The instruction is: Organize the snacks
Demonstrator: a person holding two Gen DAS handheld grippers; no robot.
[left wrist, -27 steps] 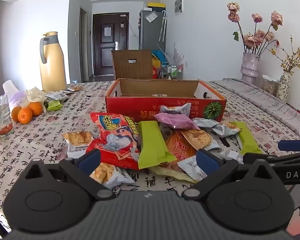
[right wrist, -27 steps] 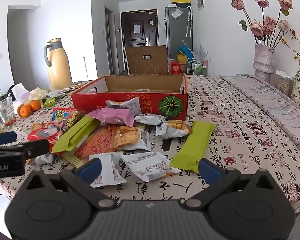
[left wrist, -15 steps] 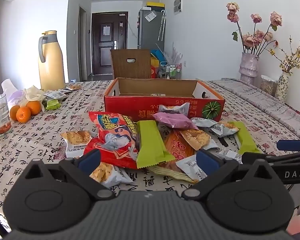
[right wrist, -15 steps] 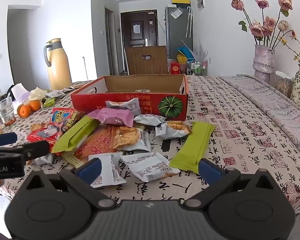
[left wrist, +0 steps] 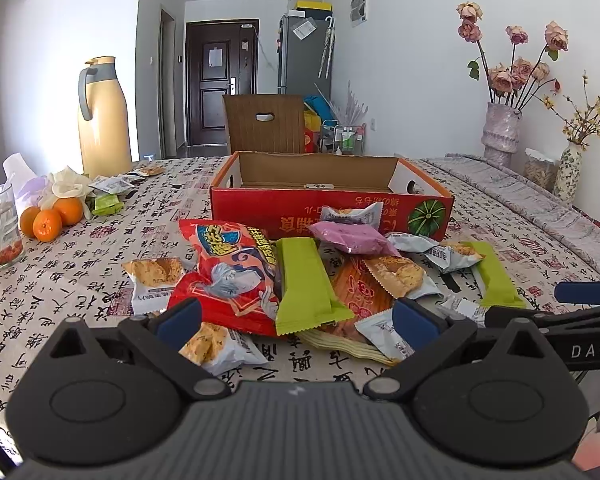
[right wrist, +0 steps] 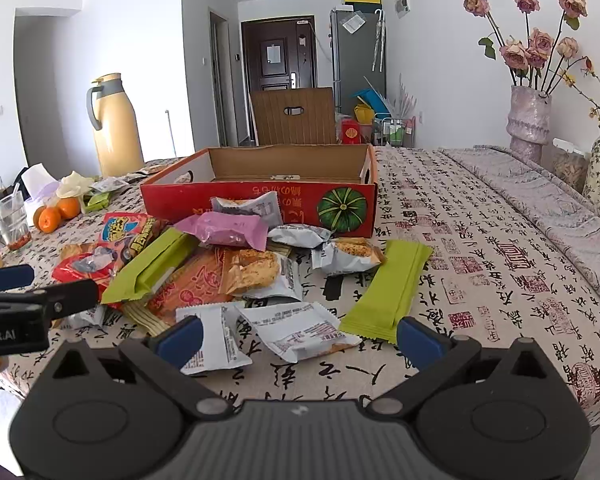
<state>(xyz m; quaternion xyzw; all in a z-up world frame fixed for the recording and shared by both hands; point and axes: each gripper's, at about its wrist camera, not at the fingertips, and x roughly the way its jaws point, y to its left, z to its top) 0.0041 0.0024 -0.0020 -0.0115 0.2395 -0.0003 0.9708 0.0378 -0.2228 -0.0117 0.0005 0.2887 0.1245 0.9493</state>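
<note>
While both jaws stand wide and empty, the left hand-held gripper [left wrist: 296, 318] and right hand-held gripper [right wrist: 298, 338] face the snacks [right wrist: 236, 264] heaped mid-frame on the bench [right wrist: 480, 264]; take one top packet flat, then carry it to the red box [right wrist: 260, 204] behind.

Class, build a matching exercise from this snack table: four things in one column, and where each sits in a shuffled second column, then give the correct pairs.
Things
1. red cardboard box
2. oranges
3. pink packet
4. lone green bar

Places
A. right edge of the snack pile, flat on the tablecloth
B. far left, beside a drinking glass
C. behind the snack pile, open on top
D. on top of the pile, just in front of the box

Pairs: 1-C, 2-B, 3-D, 4-A
</note>
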